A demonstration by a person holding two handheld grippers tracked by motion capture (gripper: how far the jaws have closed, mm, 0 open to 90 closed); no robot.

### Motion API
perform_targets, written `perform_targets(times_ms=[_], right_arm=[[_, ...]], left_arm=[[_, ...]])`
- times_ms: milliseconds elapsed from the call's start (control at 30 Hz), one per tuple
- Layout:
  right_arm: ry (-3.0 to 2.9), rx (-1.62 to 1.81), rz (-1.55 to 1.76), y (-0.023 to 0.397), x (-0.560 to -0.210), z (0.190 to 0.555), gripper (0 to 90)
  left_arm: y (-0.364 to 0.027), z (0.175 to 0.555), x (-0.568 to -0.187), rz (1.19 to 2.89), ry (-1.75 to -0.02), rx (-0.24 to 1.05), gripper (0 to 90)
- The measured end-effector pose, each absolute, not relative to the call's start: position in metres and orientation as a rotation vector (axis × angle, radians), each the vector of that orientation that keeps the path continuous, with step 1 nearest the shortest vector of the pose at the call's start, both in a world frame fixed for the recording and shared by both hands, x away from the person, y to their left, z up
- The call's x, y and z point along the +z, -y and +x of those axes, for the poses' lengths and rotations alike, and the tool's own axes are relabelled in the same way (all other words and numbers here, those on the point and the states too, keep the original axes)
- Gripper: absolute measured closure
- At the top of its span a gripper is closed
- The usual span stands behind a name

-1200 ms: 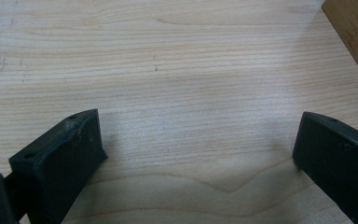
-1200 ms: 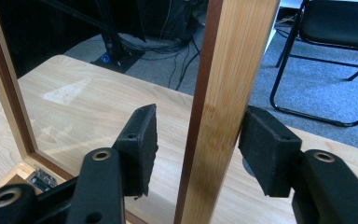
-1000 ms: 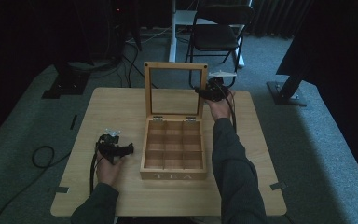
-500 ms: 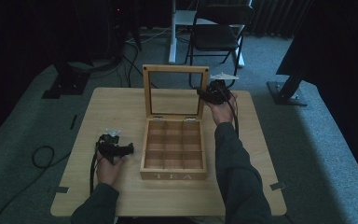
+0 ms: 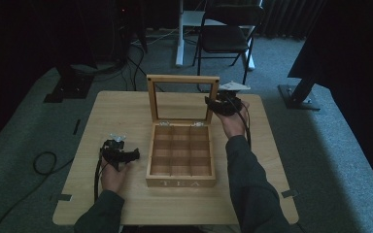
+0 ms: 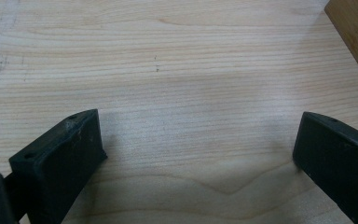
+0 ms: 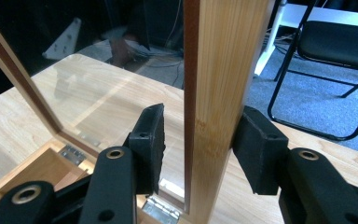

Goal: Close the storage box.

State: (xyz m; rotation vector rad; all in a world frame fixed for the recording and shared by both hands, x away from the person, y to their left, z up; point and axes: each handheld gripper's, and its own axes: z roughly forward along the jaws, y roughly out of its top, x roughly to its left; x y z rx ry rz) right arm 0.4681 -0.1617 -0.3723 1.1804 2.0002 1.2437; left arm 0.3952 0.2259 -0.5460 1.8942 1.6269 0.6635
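Tea box [image 5: 180, 155], made of wood, stands open in the middle of the wooden table [image 5: 126, 107], with the word TEA on its front wall and nine square compartments inside that look bare. Its lid [image 5: 182, 99], a wooden frame around a glass pane, stands upright at the far edge of the box on small metal hinges [image 7: 161, 208]. The right gripper [image 5: 217, 104] is at the right side bar of the lid frame [image 7: 219, 93]; its two jaws are on both sides of this bar, one on the glass side and one on the outer side touching the wood, but a narrow gap shows at the inner jaw, so I cannot tell if they really clamp it. The left gripper [image 5: 121, 154] rests low over the table to the left of the box, with its jaws wide apart and nothing between them. A black folding chair [image 5: 226, 36] stands on the grey carpet behind the table.
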Motion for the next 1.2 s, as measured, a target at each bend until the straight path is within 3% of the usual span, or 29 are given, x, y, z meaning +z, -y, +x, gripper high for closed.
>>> perform_targets(times_ms=[867,1200], right_arm=[[-2.037,1.243,1.091,0.164,-0.349,0.414,50.1],[-2.02,1.272,1.123,0.174,-0.34,0.401,52.7]], left_arm=[[-0.226,0.395,-0.546,1.898,-1.629,0.657,1.6],[-0.226,0.395,-0.546,1.894,-1.629,0.659,1.6]])
